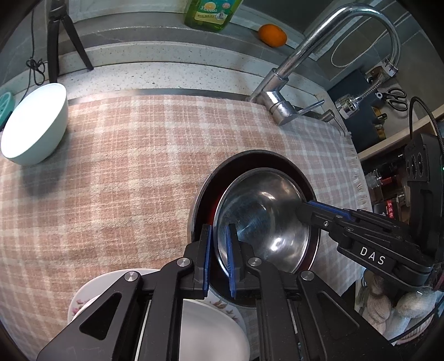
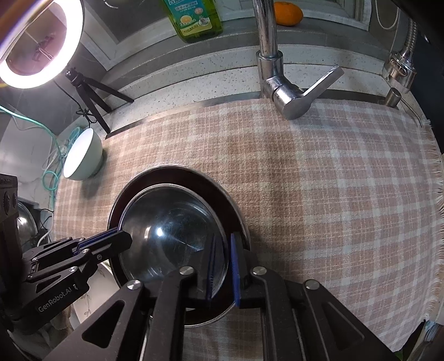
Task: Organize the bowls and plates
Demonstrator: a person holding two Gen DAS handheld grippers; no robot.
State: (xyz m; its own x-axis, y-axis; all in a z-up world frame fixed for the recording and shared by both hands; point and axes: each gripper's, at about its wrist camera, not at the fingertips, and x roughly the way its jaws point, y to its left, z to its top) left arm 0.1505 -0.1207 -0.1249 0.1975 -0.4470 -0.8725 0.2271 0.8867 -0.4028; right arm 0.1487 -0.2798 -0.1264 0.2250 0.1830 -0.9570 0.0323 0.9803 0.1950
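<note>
A steel bowl sits inside a dark red-lined metal plate on the plaid cloth. My left gripper is shut on the steel bowl's near-left rim. My right gripper is shut on the same bowl's opposite rim, over the plate. Each gripper shows in the other's view: the right, the left. A white bowl lies tilted at the cloth's far left, also in the right wrist view. White flowered plates lie under my left gripper.
A chrome faucet stands at the back edge of the cloth. A green soap bottle and an orange sit on the ledge behind. A tripod and ring light stand at the back left.
</note>
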